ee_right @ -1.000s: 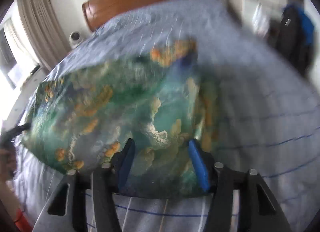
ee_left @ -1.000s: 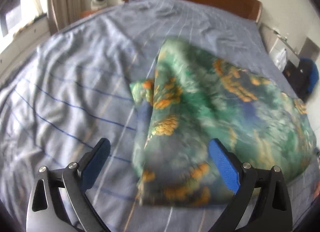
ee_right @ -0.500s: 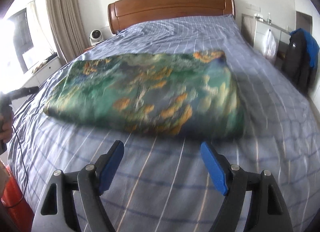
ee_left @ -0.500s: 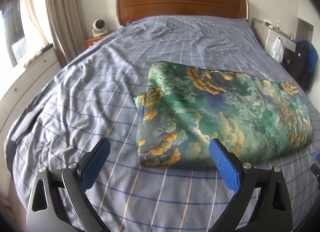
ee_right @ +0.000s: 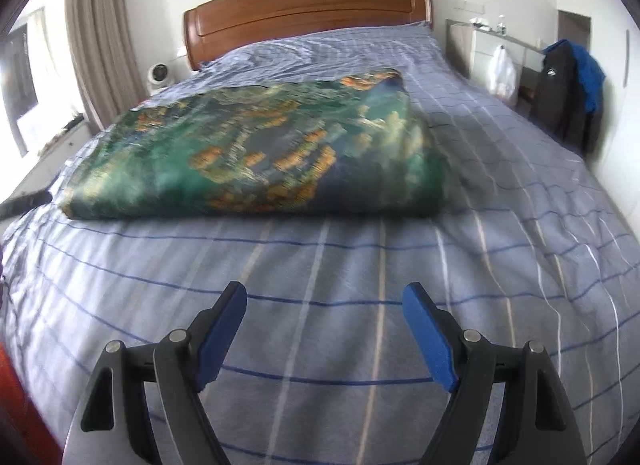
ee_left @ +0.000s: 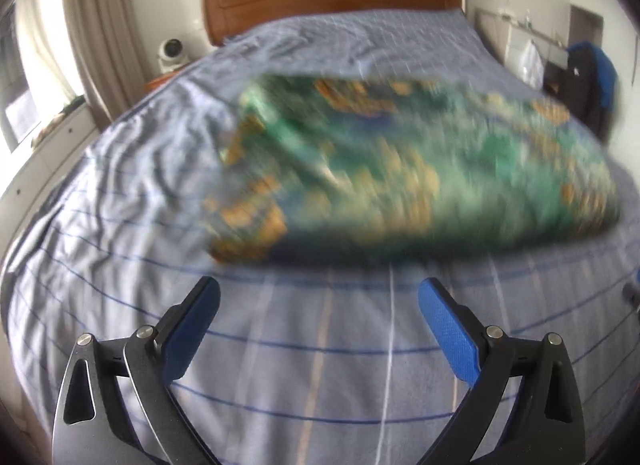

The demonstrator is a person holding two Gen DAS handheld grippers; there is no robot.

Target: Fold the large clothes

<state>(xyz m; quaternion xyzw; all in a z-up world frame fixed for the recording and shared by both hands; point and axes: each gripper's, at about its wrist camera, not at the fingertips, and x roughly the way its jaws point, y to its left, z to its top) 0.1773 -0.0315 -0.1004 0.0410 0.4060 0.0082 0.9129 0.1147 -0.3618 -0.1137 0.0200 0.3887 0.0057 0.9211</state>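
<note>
Blur: in the left wrist view we see the folded cloth (ee_left: 404, 169) smeared by motion, so its print reads only as green, blue and orange streaks and we cannot trace its edges there.
Cut off: in the right wrist view a dark bar (ee_right: 26, 201) enters from the left edge and ends just beside the cloth's left corner; we cannot tell what it is. A red-orange shape (ee_right: 16, 397) at the bottom left is also cropped and unreadable.
Far corner: a dark jacket with blue (ee_right: 568, 89) and a white bag (ee_right: 502, 73) hang by the right wall, too small for us to make out more.
Cloth, look: in the right wrist view we see the folded cloth (ee_right: 256, 153) as a thick, flat, roughly rectangular bundle, green and dark blue with orange and pale cloud-like patches; its near edge is a rounded fold, and its far right corner lifts slightly.
Cloth, place: it lies on the blue checked bedsheet (ee_right: 360, 265), about mid-bed, nearer the left side, with the wooden headboard (ee_right: 308, 9) well beyond it.
Left gripper (ee_left: 319, 305): we see its blue pads spread wide over bare sheet, nothing between them, short of the cloth's near edge.
Right gripper (ee_right: 324, 309): likewise parted and empty, over bare sheet, well apart from the cloth.
Sheet: wrinkled at the left (ee_left: 132, 169), smoother near the grippers.
</note>
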